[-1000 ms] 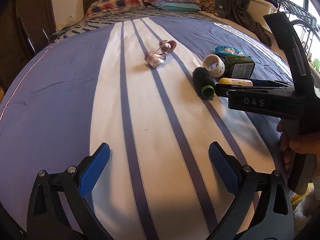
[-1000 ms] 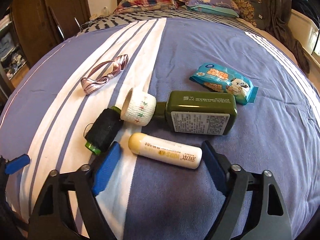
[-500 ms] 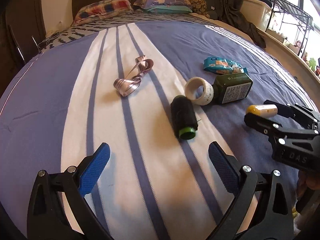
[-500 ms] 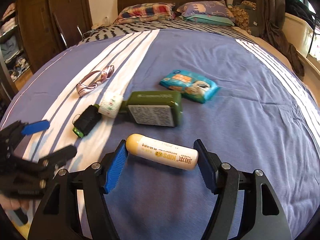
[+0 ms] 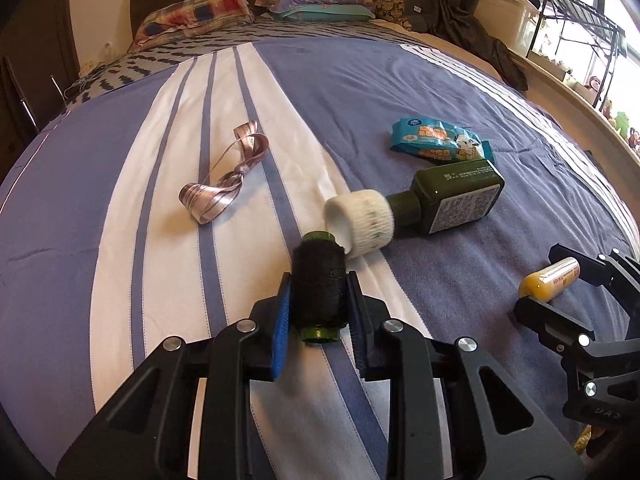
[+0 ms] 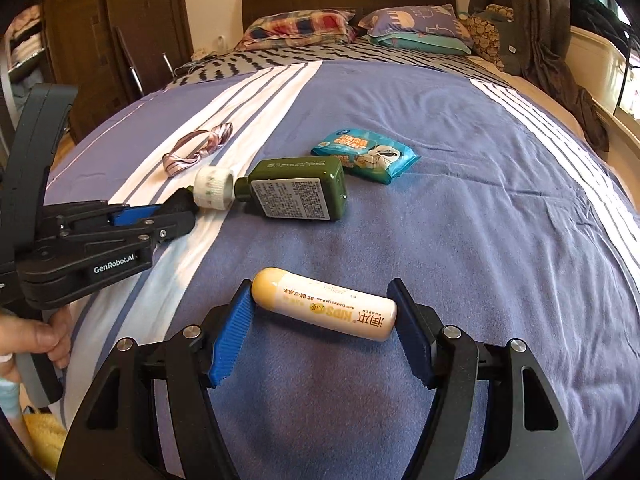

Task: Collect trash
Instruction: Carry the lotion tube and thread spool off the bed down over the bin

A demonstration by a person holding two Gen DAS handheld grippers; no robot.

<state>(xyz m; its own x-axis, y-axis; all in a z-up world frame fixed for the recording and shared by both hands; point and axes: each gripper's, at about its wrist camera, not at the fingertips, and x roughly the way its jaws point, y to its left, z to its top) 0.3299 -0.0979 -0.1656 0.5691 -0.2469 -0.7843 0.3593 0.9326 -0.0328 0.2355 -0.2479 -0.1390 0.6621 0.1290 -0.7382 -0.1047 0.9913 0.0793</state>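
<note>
My left gripper (image 5: 318,308) is shut on a black thread spool (image 5: 319,285) with green ends, low over the striped bedspread. My right gripper (image 6: 324,312) is shut on a cream lip-balm tube (image 6: 326,305), gripped end to end; the tube also shows in the left wrist view (image 5: 550,279). On the bed lie a white tape roll (image 5: 360,222), a dark green bottle (image 5: 452,200), a blue wipes packet (image 5: 438,143) and a pink ribbon (image 5: 224,196). The left gripper (image 6: 176,212) shows in the right wrist view beside the tape roll (image 6: 214,189).
The bed has a blue and white striped cover (image 5: 140,200). Pillows (image 6: 352,28) and a headboard are at the far end. Dark clothes (image 6: 560,68) hang over the right edge. A wooden wardrobe (image 6: 100,40) stands on the left.
My left gripper moved forward and shut on the thread spool. My right gripper closed fully onto the ends of the lip-balm tube.
</note>
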